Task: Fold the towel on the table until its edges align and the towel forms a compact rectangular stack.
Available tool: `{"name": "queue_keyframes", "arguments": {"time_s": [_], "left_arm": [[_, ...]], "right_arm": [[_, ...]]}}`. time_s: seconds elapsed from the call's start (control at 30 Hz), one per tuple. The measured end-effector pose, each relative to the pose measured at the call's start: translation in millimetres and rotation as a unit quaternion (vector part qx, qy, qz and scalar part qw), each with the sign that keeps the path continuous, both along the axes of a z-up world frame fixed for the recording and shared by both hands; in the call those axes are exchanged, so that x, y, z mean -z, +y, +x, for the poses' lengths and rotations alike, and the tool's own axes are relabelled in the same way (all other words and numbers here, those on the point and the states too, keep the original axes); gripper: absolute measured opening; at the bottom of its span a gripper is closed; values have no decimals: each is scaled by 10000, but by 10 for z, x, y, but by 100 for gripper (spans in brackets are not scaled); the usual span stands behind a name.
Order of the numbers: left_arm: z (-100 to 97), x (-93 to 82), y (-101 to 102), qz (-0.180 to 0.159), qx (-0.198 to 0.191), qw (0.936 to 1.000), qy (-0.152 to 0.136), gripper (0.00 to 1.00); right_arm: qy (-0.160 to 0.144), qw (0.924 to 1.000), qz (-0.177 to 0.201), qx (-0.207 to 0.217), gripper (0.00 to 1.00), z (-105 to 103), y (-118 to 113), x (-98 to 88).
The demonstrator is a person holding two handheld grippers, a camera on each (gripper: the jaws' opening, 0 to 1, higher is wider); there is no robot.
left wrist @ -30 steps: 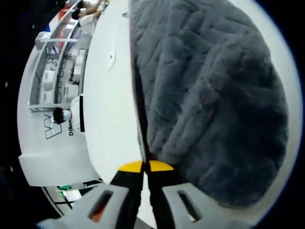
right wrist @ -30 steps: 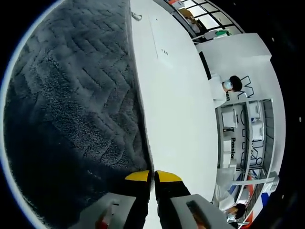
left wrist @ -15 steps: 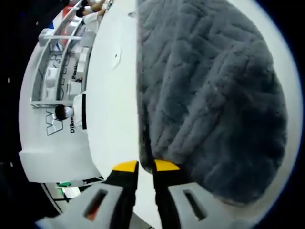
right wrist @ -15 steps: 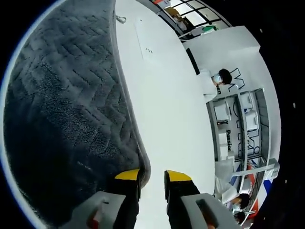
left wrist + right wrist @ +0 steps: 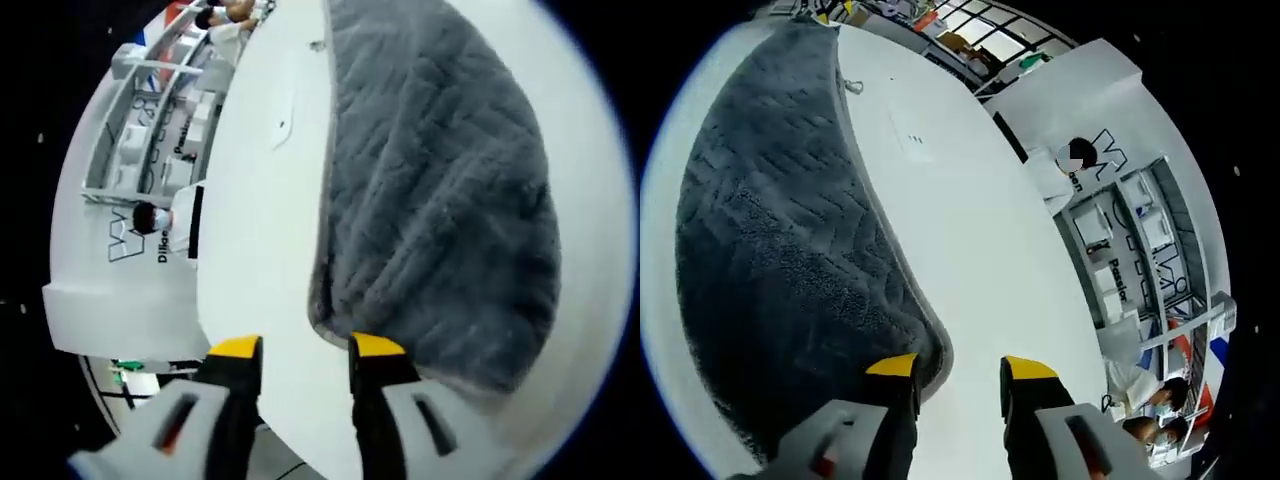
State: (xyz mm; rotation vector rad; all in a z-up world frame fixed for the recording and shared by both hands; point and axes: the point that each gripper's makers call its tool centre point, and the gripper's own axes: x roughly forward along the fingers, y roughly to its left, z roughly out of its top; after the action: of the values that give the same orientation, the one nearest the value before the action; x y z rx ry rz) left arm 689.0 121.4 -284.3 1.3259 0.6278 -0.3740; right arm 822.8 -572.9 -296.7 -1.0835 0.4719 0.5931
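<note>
White table point(image 5: 255, 250) runs under both views, with shelving and a seated person beyond its far edge. On it lies the grey towel point(image 5: 440, 210), spread flat with a thick doubled edge. In the left gripper view the left gripper point(image 5: 300, 352) hangs with jaws spread wide and empty, the towel's near corner just ahead between them. In the right gripper view the right gripper point(image 5: 960, 368) is likewise wide and empty, its left jaw tip close to the towel's rounded corner point(image 5: 925, 350). The main risk, as I judge it, is that a pinch catches only the top layer, so the fold peels apart and the edges stop matching; an uneven pull from one side could skew the stack. Bare tabletop stretches beside the towel's long edge, giving good room to work, but the table's far edge is near enough that a hard drag could push cloth toward it.
</note>
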Motion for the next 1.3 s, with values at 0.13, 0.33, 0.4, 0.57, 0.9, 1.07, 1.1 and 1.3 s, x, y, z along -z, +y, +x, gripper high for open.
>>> {"name": "queue_keyframes", "arguments": {"time_s": [0.13, 0.33, 0.4, 0.57, 0.9, 1.07, 1.1, 1.3], "left_arm": [[-122, -25, -43, -366, -82, 9992, 125, 50], [-236, -117, -127, -953, -88, 9954, 15, 55], [-289, -143, -157, -1174, -88, 9930, 6, 56], [-396, -240, -206, -1548, -51, 9877, -201, 60], [-671, -321, -320, -2285, -3, 9731, -295, 71], [-805, -306, -370, -2538, -29, 9669, -281, 75], [-822, -303, -379, -2550, -26, 9665, -278, 76], [-936, -315, -491, -2852, 52, 9578, -342, 84]], "right_arm": [[84, 9999, 71, -73, 42, -110, 29, -52], [238, 9992, 252, -173, 47, -265, 94, -85], [215, 9992, 248, -222, 47, -303, 109, -101], [154, 9986, 383, -320, 49, -420, 149, -169], [83, 9964, 760, -361, 53, -691, 156, -275], [97, 9948, 945, -362, 58, -871, 177, -316], [87, 9948, 948, -361, 58, -891, 176, -320], [72, 9928, 1142, -344, 65, -1043, 181, -379]]}}
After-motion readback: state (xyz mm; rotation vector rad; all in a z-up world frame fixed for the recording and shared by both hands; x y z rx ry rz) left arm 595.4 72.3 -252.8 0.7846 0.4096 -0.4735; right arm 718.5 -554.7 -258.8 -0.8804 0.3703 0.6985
